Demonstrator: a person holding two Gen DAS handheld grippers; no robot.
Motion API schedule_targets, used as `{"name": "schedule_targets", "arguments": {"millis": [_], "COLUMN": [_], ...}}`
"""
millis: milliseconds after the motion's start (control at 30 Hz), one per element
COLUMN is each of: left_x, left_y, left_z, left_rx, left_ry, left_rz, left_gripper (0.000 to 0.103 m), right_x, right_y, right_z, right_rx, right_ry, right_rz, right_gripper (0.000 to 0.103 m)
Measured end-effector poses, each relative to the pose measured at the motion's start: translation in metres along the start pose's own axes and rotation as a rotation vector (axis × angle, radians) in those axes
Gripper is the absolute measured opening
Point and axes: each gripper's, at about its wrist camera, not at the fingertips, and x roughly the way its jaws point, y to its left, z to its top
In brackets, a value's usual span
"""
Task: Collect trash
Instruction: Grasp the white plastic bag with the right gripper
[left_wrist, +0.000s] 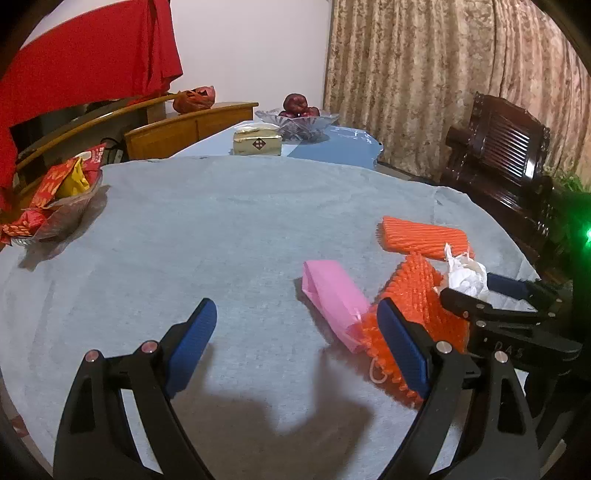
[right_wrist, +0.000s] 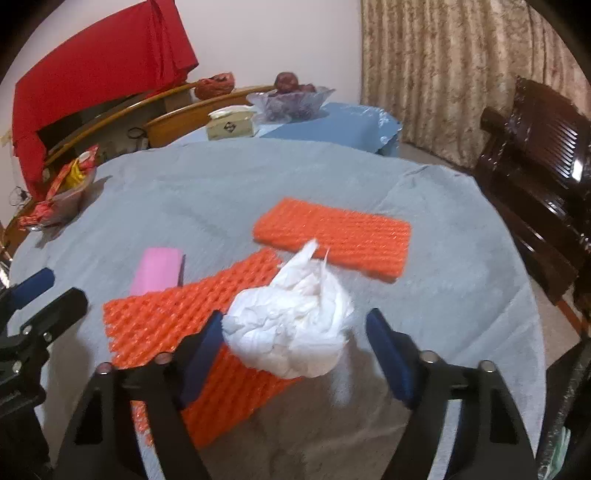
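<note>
A crumpled white tissue (right_wrist: 291, 325) lies partly on an orange foam net (right_wrist: 166, 321) on the grey tablecloth (right_wrist: 221, 192). My right gripper (right_wrist: 295, 317) is open around the tissue: the left pad touches it and the right pad stands a little off. A second orange foam net (right_wrist: 332, 236) lies flat behind, and a pink wrapper (right_wrist: 159, 269) sits to the left. My left gripper (left_wrist: 295, 306) is open just above the cloth. Its right finger is beside the pink wrapper (left_wrist: 332, 291) and the near net (left_wrist: 413, 291). From the left wrist, the right gripper (left_wrist: 476, 288) shows at the tissue (left_wrist: 465, 275).
A bowl of red and yellow snack packets (left_wrist: 55, 199) stands at the table's left edge. A tissue box (left_wrist: 256, 142) and a glass fruit bowl (left_wrist: 295, 118) sit at the back. A dark wooden chair (left_wrist: 498, 147) stands to the right, before a curtain.
</note>
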Motion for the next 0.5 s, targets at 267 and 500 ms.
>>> {"name": "schedule_targets", "arguments": {"millis": [267, 500], "left_x": [0.004, 0.010], "left_y": [-0.014, -0.029], "left_z": [-0.002, -0.010], "left_rx": [0.006, 0.003], "left_ry": [0.018, 0.054], "left_rz": [-0.055, -0.112], "left_gripper": [0.078, 0.072], "right_x": [-0.009, -0.032], "right_y": [-0.007, -0.024], "right_z": [-0.004, -0.006], "right_rx": [0.013, 0.038], "right_ry": [0.010, -0.022], "right_rz": [0.066, 0.048], "right_gripper": [0.052, 0.052]}}
